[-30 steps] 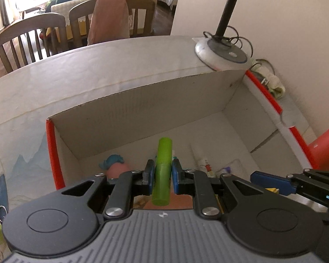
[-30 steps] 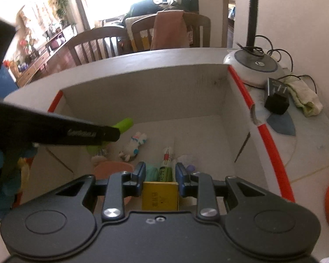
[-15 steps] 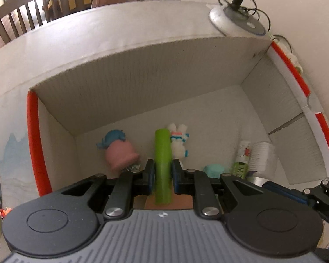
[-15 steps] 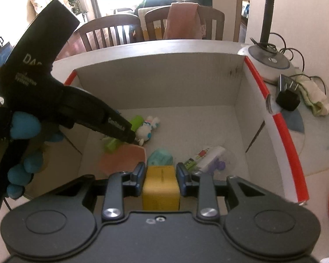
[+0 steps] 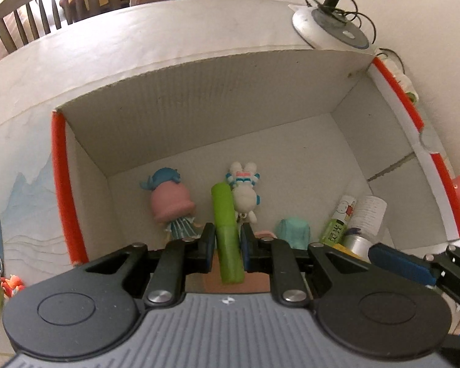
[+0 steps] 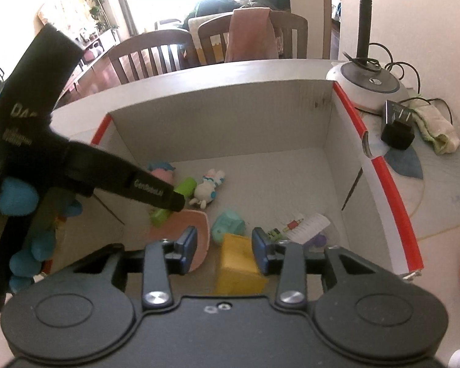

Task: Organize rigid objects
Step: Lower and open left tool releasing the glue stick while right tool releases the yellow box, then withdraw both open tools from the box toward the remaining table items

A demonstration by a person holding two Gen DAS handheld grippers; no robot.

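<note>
Cardboard box [image 5: 199, 116] with red-edged flaps sits open on the table [image 5: 138, 46], and both grippers reach down into it. The left gripper [image 5: 227, 242] is clamped on a lime-green cylinder [image 5: 225, 214], which stands up between its blue pads over the box floor; its upper end lies just beside a white rabbit figurine [image 5: 243, 196]. A doll with a pink hat and teal hair [image 5: 171, 202] lies to the left of that. The right gripper [image 6: 224, 247] has its jaws spread wide, with a yellow block [image 6: 237, 263] between them; the block looks slightly blurred, and I cannot tell whether it rests on the floor or touches the right pad. Beyond the block lie a teal toy [image 6: 228, 225], a pink flat piece [image 6: 184, 224] and a small tube with printed label [image 6: 303, 225]. Outside the box, at its far right corner, are a lamp base [image 6: 368, 89] with cables, a black plug adapter [image 6: 397, 128] and a folded cloth [image 6: 438, 128]. Wooden chairs [image 6: 156, 55] stand behind the table.
</note>
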